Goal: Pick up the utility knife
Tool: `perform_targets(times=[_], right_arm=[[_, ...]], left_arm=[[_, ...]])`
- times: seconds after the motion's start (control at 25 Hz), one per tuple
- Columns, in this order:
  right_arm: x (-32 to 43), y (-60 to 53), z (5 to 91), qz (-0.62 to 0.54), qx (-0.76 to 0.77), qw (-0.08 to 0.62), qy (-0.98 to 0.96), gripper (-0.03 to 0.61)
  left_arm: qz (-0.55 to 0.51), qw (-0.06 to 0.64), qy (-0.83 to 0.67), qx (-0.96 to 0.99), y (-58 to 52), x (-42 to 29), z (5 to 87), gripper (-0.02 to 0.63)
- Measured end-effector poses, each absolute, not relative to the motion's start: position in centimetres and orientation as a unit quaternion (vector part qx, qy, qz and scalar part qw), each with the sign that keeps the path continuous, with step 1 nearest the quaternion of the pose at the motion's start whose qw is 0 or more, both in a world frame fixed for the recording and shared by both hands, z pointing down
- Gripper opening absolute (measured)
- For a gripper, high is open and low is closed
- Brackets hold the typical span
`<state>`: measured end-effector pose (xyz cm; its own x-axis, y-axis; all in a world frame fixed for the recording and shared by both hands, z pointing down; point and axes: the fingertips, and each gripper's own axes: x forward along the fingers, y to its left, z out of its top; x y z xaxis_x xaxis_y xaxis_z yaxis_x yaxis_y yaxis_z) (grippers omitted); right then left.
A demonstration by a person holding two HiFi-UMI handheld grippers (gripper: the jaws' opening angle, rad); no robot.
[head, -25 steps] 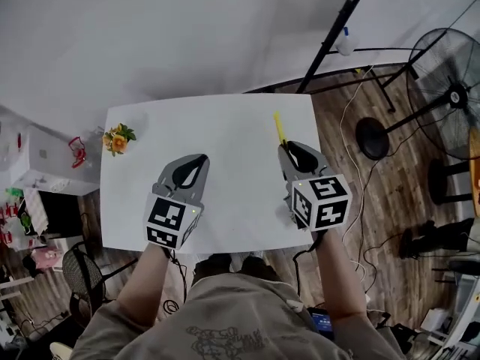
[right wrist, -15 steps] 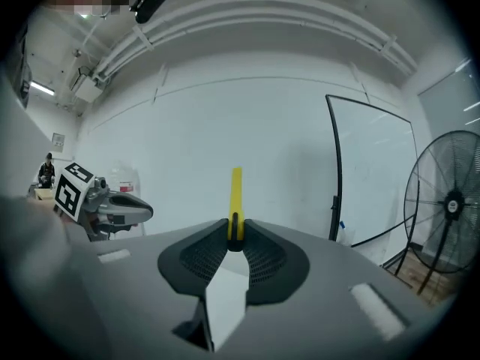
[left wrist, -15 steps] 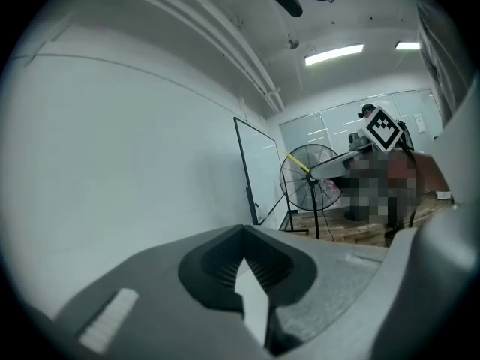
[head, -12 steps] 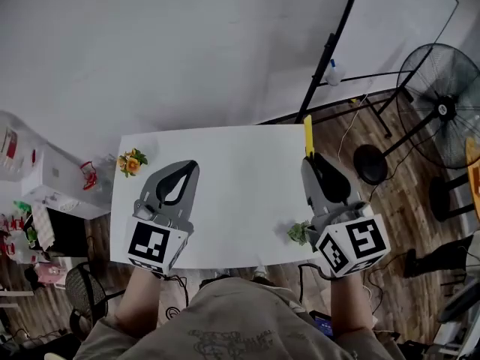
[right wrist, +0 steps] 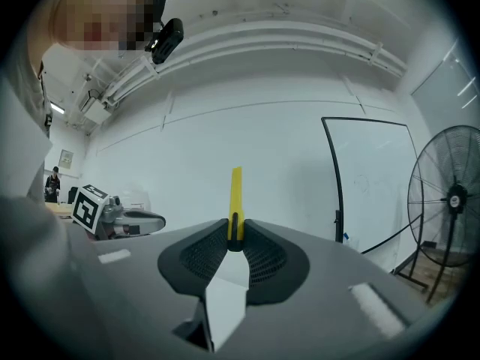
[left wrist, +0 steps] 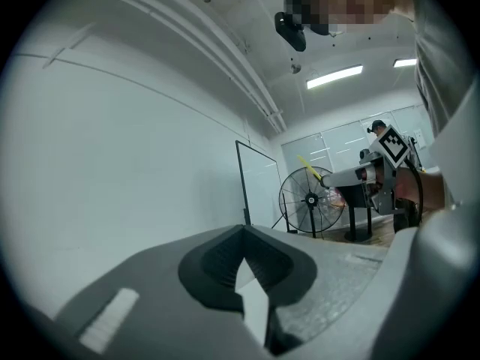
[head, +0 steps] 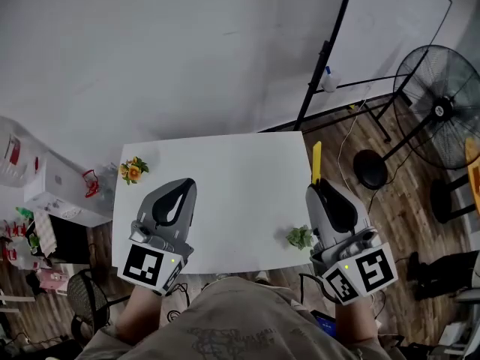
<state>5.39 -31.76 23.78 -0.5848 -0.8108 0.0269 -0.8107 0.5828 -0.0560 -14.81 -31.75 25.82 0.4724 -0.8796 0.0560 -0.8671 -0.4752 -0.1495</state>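
My right gripper (head: 318,186) is clenched on the yellow utility knife (head: 316,162). The knife juts past its tips at the right of the head view, over the right edge of the white table (head: 225,163). My left gripper (head: 189,184), lower left, is closed on nothing. The marker cubes (head: 358,274) carry black-and-white square patterns. An orange flower (head: 133,169) sits at the table's left edge, and a green sprig (head: 301,237) lies beside my right gripper. A fan (head: 442,103) stands far right.

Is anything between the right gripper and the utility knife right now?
Nothing visible does: the right gripper is already shut on the yellow utility knife, which sticks out past its jaw tips.
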Motion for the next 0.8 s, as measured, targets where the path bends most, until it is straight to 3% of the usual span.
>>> perform_targets(times=[0.32,0.8], right_arm=[[5.8,-31.8,26.6,-0.053,-0.460,-0.012,0.886,0.091],[5.1,-32.0,27.1,-0.057,-0.452,-0.026,0.890,0.091]], left_arm=[[-0.063,-0.002,0.500,-0.864,-31.2,-14.6,28.3,0.000],[-0.062,0.009,0.508,-0.859,-31.4,-15.1,27.6,0.000]])
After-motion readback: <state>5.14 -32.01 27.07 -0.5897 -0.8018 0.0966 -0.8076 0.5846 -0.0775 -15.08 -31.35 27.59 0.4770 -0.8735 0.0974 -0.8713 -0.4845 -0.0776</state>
